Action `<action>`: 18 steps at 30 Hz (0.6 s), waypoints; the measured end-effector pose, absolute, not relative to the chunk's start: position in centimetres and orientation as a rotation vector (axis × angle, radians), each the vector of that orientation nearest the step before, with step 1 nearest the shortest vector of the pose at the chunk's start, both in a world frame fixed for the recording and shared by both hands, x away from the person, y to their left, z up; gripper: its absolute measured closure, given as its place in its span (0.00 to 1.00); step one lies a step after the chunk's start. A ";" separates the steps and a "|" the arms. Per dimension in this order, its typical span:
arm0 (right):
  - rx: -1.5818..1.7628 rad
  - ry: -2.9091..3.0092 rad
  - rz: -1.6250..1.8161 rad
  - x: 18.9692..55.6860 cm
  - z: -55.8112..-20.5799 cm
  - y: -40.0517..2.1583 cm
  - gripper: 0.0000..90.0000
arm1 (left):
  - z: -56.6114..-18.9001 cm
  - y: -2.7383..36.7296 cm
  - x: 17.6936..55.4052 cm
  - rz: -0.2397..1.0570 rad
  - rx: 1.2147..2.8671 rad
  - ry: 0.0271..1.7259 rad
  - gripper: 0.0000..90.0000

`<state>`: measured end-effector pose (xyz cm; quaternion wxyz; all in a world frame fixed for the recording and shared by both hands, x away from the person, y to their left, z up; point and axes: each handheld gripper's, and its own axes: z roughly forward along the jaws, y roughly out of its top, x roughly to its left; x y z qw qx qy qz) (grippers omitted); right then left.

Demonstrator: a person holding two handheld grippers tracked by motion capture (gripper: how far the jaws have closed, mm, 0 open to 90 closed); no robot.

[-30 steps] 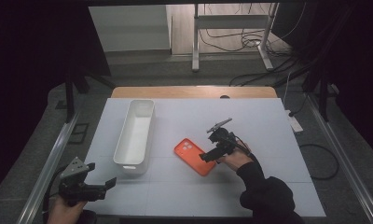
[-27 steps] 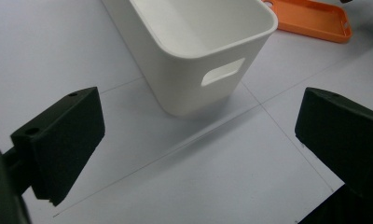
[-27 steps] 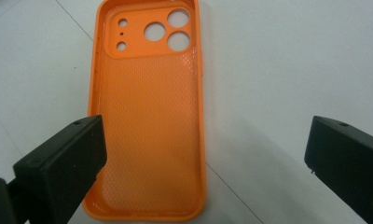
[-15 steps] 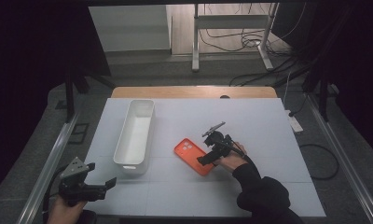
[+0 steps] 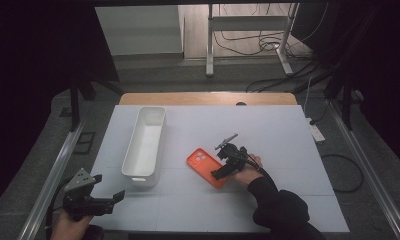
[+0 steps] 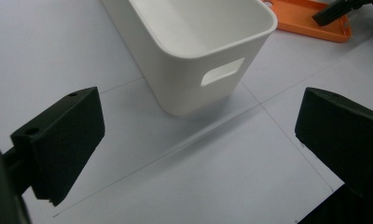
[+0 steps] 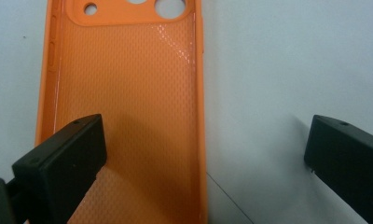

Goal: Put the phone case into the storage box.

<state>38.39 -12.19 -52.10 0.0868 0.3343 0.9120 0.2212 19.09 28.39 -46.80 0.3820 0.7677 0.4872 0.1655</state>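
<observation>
Centrally on the white worktop (image 5: 288, 135) lies an orange phone case (image 5: 206, 166), a flat rounded rectangle resting open side up, its long axis running diagonally in the high view: the end with the camera cut-outs points up and to the left toward the bin, the other end down and to the right toward the person's right hand (image 5: 248, 172). Seen close in the right gripper view, the case (image 7: 128, 98) has a soft-looking inner face covered with a fine dimpled grid that catches a slight sheen, a low raised rim all round, round holes at the far end and small button bumps along one side. The right tool (image 5: 224, 170) hovers over the case's near end with its jaws set wide; one black blocky jaw sits above the case's inner face, the other above bare worktop beside the rim, neither gripping it. To the left of the case stands a long white plastic bin (image 5: 144, 145), smooth, rounded at the corners, with a slot handle cut in its near end wall and its length running away from the person. At the near left corner, well apart from the case, the left tool (image 5: 100, 202) hangs with its jaws spread wide, pointing toward the bin's near end.
</observation>
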 end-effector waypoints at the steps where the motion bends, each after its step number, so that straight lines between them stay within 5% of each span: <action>1: 0.994 2.718 0.654 38.4 -52.1 -12.2 0.00 | -46.8 28.4 19.1 0.422 1.959 1.243 0.02; 3: 0.993 2.720 0.649 38.3 -52.0 -12.1 0.02 | -46.8 28.4 19.1 0.422 1.959 1.243 0.02; 6: 0.959 2.742 0.671 38.1 -51.4 -12.3 0.27 | -46.8 28.4 19.1 0.419 1.958 1.244 0.02; 7: 0.959 2.742 0.671 38.1 -51.4 -12.3 0.27 | -46.8 28.4 19.1 0.419 1.958 1.244 0.02; 13: 0.970 2.780 0.690 38.5 -50.7 -13.0 0.66 | -46.8 28.4 19.1 0.421 1.960 1.243 0.03; 18: 0.988 2.830 0.722 38.8 -50.6 -13.3 0.87 | -46.8 28.4 19.1 0.419 1.960 1.243 0.03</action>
